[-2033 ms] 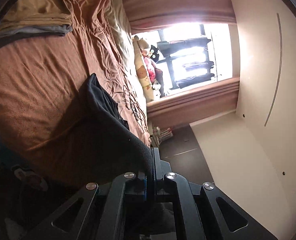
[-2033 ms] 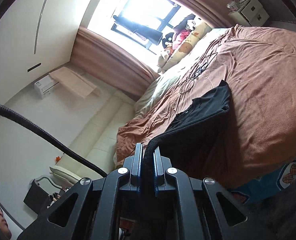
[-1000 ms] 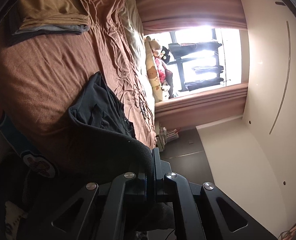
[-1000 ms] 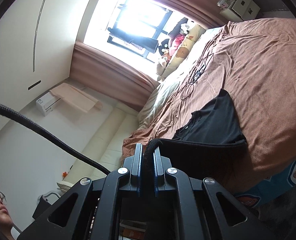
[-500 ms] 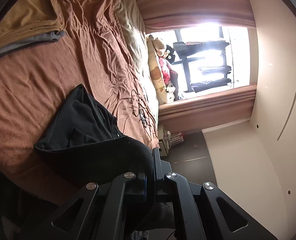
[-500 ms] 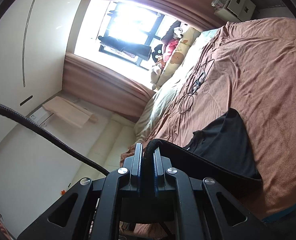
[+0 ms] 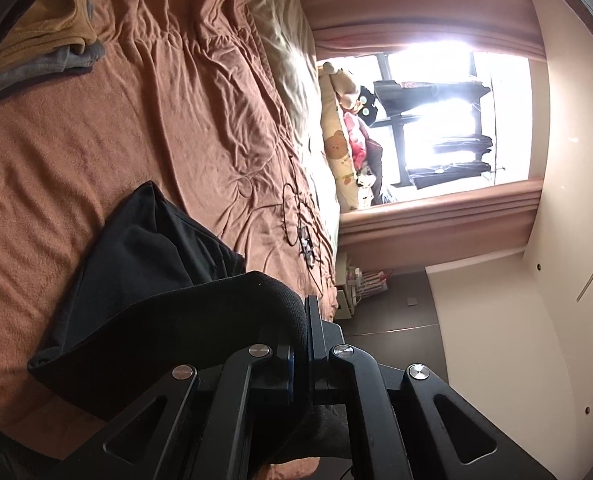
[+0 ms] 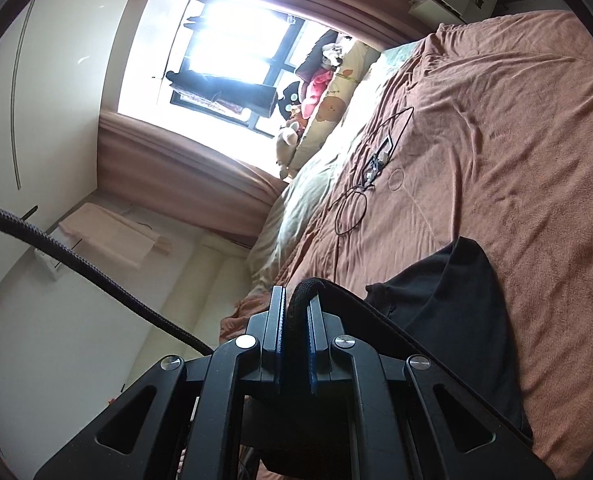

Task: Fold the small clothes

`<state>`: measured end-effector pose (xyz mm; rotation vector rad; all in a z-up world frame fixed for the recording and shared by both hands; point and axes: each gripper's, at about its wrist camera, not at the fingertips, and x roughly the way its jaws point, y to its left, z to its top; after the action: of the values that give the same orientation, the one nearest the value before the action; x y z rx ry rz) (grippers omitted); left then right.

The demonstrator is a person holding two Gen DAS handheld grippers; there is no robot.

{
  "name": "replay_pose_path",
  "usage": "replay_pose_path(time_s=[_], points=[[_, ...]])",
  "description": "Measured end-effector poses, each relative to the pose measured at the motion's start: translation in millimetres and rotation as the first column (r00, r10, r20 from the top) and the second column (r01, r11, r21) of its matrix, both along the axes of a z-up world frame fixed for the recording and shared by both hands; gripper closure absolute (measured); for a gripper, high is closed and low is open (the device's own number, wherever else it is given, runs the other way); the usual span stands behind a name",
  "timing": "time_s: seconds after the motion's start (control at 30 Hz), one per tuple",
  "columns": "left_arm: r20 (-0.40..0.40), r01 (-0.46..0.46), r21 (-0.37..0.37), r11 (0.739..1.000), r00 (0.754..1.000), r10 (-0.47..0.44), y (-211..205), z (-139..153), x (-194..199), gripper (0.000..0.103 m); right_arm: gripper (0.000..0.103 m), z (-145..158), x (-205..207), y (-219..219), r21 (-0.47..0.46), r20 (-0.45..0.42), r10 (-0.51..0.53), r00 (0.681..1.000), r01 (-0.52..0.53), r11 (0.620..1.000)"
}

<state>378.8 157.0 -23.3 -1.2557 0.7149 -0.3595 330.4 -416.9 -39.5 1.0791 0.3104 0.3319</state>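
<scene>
Black knit fabric sits pinched between the jaws of the left gripper [image 7: 302, 344], which are closed tight on a rolled edge of the black garment [image 7: 148, 280]. From the clamp the cloth runs toward 9 o'clock in the left wrist view, arching over the gripper body before dropping onto the brown bedspread [image 7: 96, 152]. Its far portion lies on the bed, with one corner peaked toward 11 o'clock.

The right gripper [image 8: 294, 320] is likewise clamped on the same black garment [image 8: 448, 312]; a thick folded hem stands up between the blue-lined fingers [image 8: 311, 332]. From there the fabric stretches toward 4 o'clock in the right wrist view, a taut edge leading down to the part resting on the brown bedspread [image 8: 516, 160]. The neckline area shows near the centre of that view, just right of the clamp.

Beyond the garment, a thin black cable [image 8: 352, 208] lies looped on the bedspread toward 12 o'clock in the right wrist view, well apart from the cloth. A stack of tan and grey folded clothes [image 7: 44, 48] sits at 10 o'clock in the left wrist view, near the bed's edge. Stuffed toys [image 7: 348, 120] line a pillow under the bright window [image 7: 448, 120]. A braided black hose [image 8: 76, 260] crosses the right wrist view at 9 o'clock.
</scene>
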Motion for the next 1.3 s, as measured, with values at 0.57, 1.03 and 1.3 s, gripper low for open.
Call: replay_pose_path(time_s=[0.57,1.03,1.3], points=[[-0.182,-0.01,0.04,0.999,0.983,0.017,4.5,-115.7,91.4,0.1,0.097,-57.8,113.2,4.2,-0.049,-0.149,-0.024,0.989,0.017,0.999],[-0.221,0.043,0.161,0.986,0.975,-0.007,-4.4,-139.9,106.7,0.024,0.022,-28.1,80.2,27.0,-0.201,-0.194,-0.143,0.97,0.104,0.974],[-0.218,0.191,0.425,0.885,0.97,-0.105,-16.8,-106.4,94.0,0.024,0.022,-6.6,63.8,69.0,-0.546,-0.362,-0.132,0.923,-0.095,0.832]])
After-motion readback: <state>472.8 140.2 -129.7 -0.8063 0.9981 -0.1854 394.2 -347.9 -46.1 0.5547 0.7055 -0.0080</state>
